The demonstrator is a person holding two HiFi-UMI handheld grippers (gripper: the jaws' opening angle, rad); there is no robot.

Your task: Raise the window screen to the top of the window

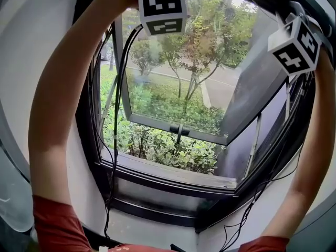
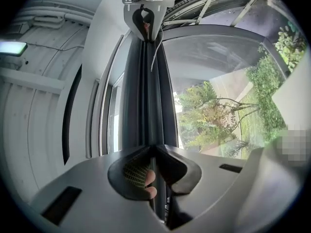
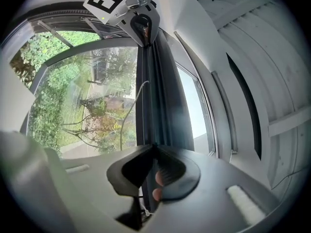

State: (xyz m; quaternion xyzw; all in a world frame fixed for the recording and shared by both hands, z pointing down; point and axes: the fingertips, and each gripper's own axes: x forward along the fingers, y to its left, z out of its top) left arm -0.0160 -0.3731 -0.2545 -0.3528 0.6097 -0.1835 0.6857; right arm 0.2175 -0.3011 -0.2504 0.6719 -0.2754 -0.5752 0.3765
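Note:
The window screen's dark handle bar (image 2: 146, 96) runs straight away from my left gripper (image 2: 154, 150), whose jaws are closed on its near end. At the bar's far end is my right gripper (image 2: 144, 22). Seen from the right gripper view, the same bar (image 3: 156, 96) leaves my right gripper (image 3: 154, 148), also shut on it, and reaches my left gripper (image 3: 141, 27). In the head view both arms are raised, with the left marker cube (image 1: 161, 7) and right marker cube (image 1: 296, 46) at the top. The bar itself is hidden there.
A glass sash (image 1: 178, 127) swings outward over bushes and a path. The dark window frame and sill (image 1: 173, 175) lie below, with black cables (image 1: 118, 114) hanging along the left side. White wall panels and a ceiling light (image 2: 12, 47) flank the window.

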